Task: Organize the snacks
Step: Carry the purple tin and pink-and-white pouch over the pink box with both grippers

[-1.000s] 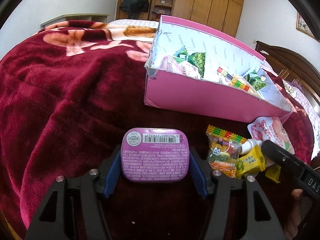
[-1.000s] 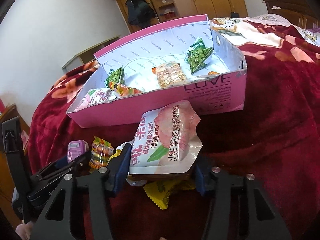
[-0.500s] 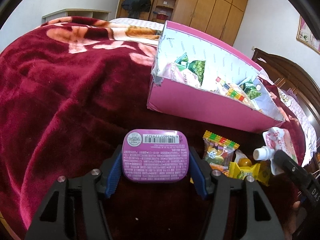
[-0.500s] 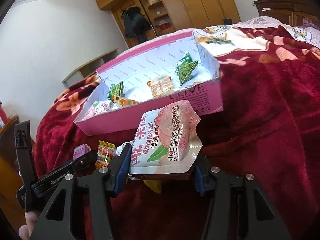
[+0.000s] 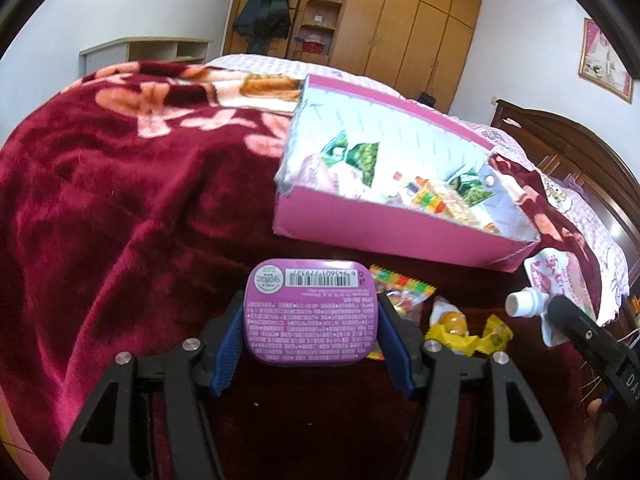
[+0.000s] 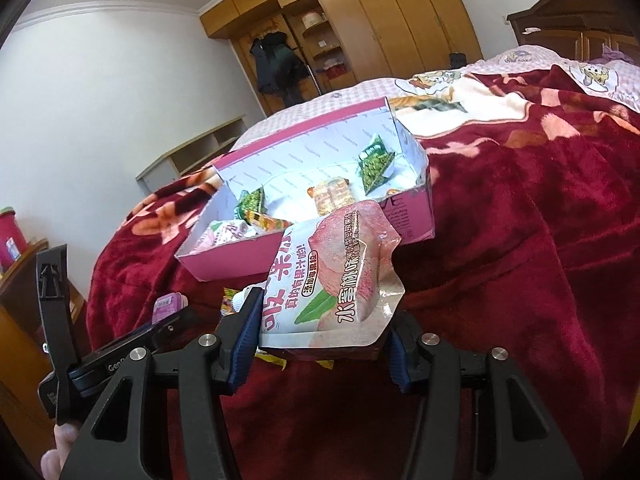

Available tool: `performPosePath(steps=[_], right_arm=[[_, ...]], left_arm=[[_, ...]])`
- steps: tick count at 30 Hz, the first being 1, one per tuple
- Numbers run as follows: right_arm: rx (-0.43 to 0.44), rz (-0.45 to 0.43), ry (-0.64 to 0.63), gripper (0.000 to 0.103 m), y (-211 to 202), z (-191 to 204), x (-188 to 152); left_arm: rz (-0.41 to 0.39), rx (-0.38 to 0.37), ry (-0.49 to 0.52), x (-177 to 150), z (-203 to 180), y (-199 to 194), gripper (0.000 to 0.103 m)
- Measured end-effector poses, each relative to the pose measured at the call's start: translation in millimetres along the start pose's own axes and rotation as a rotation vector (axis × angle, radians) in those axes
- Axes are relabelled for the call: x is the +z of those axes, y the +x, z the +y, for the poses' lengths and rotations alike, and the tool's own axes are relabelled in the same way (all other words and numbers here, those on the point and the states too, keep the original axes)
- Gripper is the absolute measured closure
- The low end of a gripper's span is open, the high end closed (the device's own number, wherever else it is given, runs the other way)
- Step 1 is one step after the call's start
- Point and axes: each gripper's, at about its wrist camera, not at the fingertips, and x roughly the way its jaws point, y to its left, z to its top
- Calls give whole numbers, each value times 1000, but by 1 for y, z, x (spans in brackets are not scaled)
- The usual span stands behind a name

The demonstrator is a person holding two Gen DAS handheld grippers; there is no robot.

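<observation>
Snacks in transit: we clamp a purple tin (image 5: 311, 312) flat by its sides in the left hand-held gripper (image 5: 312, 334) and a peach pouch (image 6: 334, 280) in the right hand-held gripper (image 6: 320, 344), both raised short of the pink box (image 6: 320, 220) ahead, ready for dropping in.

The pink box (image 5: 384, 236) stands open at the top, near the middle of the bed, and its near wall is low, so a gripper can enter from above or over this wall. Inside, green packets (image 6: 374, 164) and other snacks cover much of the floor; bare room shows along the far wall. Between the box and the near edge of the bed, loose candy wrappers (image 5: 464, 328) lie on the red blanket (image 5: 100, 208). The blanket to the left of the box is bare.
</observation>
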Motion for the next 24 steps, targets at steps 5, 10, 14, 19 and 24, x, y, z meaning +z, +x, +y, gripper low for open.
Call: performPosePath(steps=[5,10,14,19,24], right_arm=[[5,-10,4,48,-5,-1,5],[8,-8,9,48,-5,-3,10],[10,-7,13,48,-3,-4,14],[7,-17,14,48,-2,-7,20],[2,-17,11,48,-1,-9,24]], left_arm=[[-8,-15,21,7,-9,-5,39],[-6,-19,33,16,-15,-3,39],[-24,-19,52,28,-20,-3,39],[-44,-24,83,46,-28,1,39],[-56,-27,110,63,-37,11,39]])
